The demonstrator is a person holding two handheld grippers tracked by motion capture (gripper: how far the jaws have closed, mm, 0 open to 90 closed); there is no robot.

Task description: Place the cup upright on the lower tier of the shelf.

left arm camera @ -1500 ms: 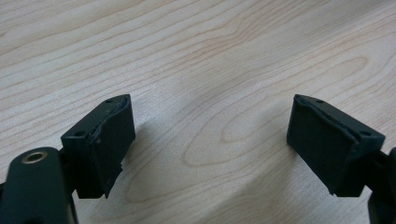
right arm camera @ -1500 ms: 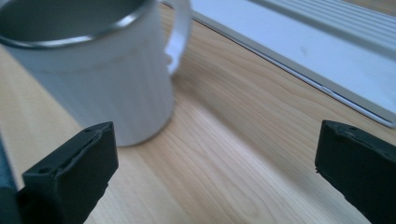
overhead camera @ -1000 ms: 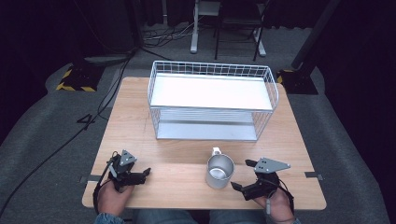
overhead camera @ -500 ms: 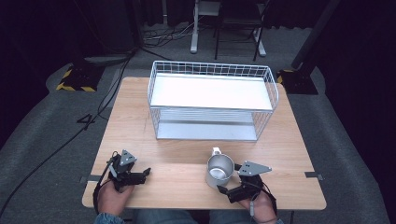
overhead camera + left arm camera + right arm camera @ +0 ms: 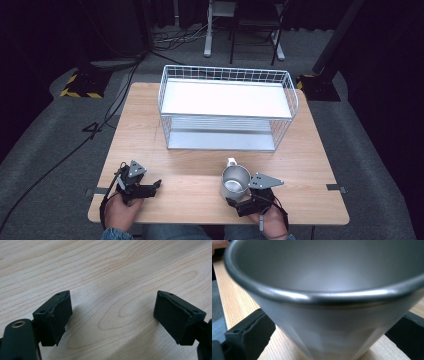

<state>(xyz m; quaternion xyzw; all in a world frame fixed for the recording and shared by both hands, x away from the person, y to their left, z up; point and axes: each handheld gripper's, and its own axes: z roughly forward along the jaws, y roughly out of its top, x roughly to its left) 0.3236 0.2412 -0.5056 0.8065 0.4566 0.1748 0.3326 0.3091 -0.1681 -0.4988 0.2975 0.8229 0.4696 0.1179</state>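
We have our right gripper spread around the upright metal mug – not yet clamped or lifted – while our left gripper rests open over the table, with the wire rack empty.

A white wire basket with two shelves is sitting across the far half of a light wooden table. Black cables are trailing over the grey floor on the left. Behind the table, what may be a chair is standing in shadow.
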